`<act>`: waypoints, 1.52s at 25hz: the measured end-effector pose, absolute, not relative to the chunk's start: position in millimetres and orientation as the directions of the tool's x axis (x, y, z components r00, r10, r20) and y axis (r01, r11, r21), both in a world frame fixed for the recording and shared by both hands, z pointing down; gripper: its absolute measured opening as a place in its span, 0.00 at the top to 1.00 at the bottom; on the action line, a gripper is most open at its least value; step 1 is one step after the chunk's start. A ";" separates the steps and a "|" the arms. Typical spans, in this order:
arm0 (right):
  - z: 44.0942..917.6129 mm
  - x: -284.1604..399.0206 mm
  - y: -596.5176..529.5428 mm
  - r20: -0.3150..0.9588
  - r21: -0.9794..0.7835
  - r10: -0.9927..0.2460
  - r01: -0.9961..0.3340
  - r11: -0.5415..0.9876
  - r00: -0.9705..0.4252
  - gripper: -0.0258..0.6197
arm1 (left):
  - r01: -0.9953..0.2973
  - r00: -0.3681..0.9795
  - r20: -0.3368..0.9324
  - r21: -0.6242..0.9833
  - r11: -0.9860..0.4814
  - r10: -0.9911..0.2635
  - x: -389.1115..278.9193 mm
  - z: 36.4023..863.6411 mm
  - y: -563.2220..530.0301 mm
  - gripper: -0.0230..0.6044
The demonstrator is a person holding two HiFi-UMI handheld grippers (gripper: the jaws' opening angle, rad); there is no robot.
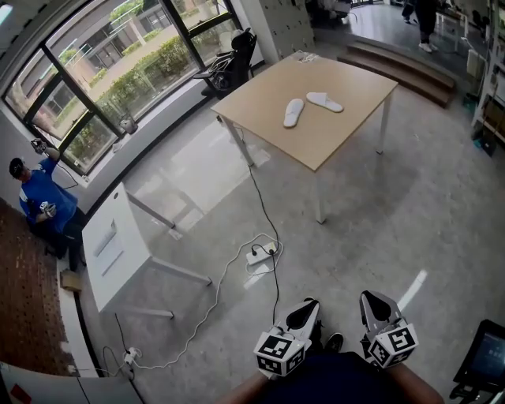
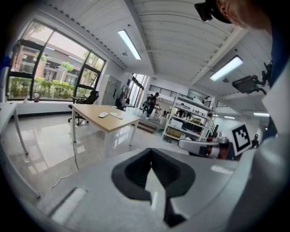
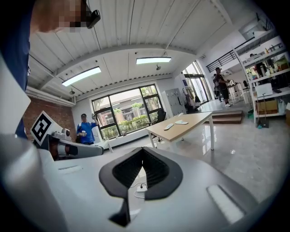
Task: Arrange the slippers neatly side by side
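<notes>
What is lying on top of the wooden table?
Two white slippers lie on the table: one slipper and, at an angle to it, the other slipper. The table hides most of the floor beneath it, so anything there cannot be seen.

The nearer slipper (image 1: 293, 112) and the farther slipper (image 1: 324, 102) on the wooden table (image 1: 316, 140) are too small to tell which face is up. The top edge cuts a standing person (image 1: 427, 24) to legs only. The lower right corner cuts off a dark screen (image 1: 487, 357). The bottom edge cuts off the holder's left forearm (image 1: 241, 389).
</notes>
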State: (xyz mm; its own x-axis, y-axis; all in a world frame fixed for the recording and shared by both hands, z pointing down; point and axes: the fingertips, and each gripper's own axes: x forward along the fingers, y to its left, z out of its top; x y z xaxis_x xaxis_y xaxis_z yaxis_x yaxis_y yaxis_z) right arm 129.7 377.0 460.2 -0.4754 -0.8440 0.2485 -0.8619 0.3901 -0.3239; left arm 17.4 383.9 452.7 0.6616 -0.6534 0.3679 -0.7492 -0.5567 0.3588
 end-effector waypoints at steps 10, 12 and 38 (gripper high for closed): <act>439.6 117.1 288.5 0.225 -0.279 -0.871 -0.885 0.372 -0.437 0.95 | -0.718 0.693 0.307 0.383 -0.582 -0.653 5.6 435.9 283.1 0.96; 431.3 110.7 270.5 0.222 -0.271 -0.878 -0.891 0.363 -0.425 0.95 | -0.713 0.697 0.297 0.381 -0.588 -0.653 -2.0 434.0 264.6 0.96; 427.8 -30.5 92.7 0.163 -0.255 -0.697 -0.712 0.654 -0.698 0.95 | -0.898 0.390 0.293 0.330 -0.290 -0.873 -140.9 448.6 145.0 0.95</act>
